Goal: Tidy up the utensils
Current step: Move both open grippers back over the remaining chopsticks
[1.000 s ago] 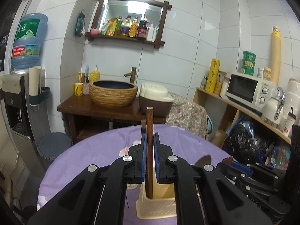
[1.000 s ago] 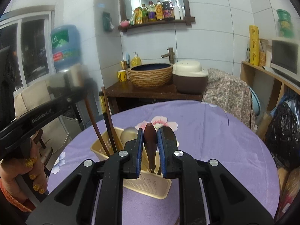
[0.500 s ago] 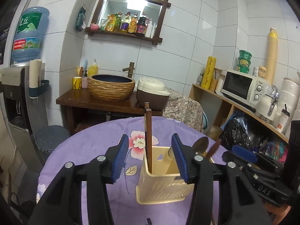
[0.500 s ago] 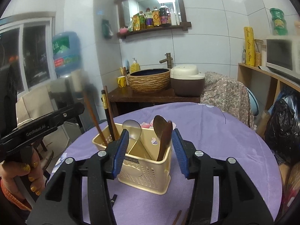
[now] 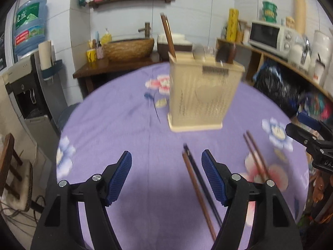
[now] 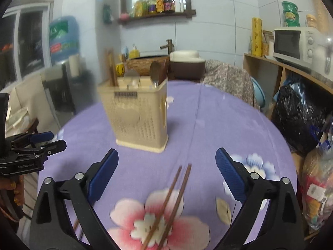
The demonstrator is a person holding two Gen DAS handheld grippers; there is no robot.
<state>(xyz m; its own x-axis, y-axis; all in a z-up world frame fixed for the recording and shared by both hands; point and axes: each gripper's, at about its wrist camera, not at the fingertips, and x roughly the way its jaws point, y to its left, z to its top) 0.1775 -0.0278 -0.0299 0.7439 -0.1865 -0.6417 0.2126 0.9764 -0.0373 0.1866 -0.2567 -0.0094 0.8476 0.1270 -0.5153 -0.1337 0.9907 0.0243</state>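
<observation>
A beige utensil holder (image 5: 199,95) stands on the purple tablecloth (image 5: 124,137); it also shows in the right wrist view (image 6: 137,114). It holds upright brown chopsticks (image 5: 168,35), a metal spoon (image 5: 198,52) and a dark wooden spoon (image 5: 225,52). My left gripper (image 5: 166,175) is open and empty, low over the cloth, with a brown and a black chopstick (image 5: 199,189) lying just inside its right finger. My right gripper (image 6: 166,177) is open and empty above a brown chopstick pair (image 6: 168,204), which also shows in the left wrist view (image 5: 256,156).
The round table's edge curves close on all sides. Behind it stand a wooden sink stand with a woven basin (image 5: 129,48), a water dispenser (image 5: 29,87) at left, and a shelf with a microwave (image 5: 268,35) and black bags (image 6: 299,112) at right.
Both grippers have pulled back and down from the holder, staying open. The holder now stands farther off, and loose chopsticks on the cloth have come into view beneath each gripper.
</observation>
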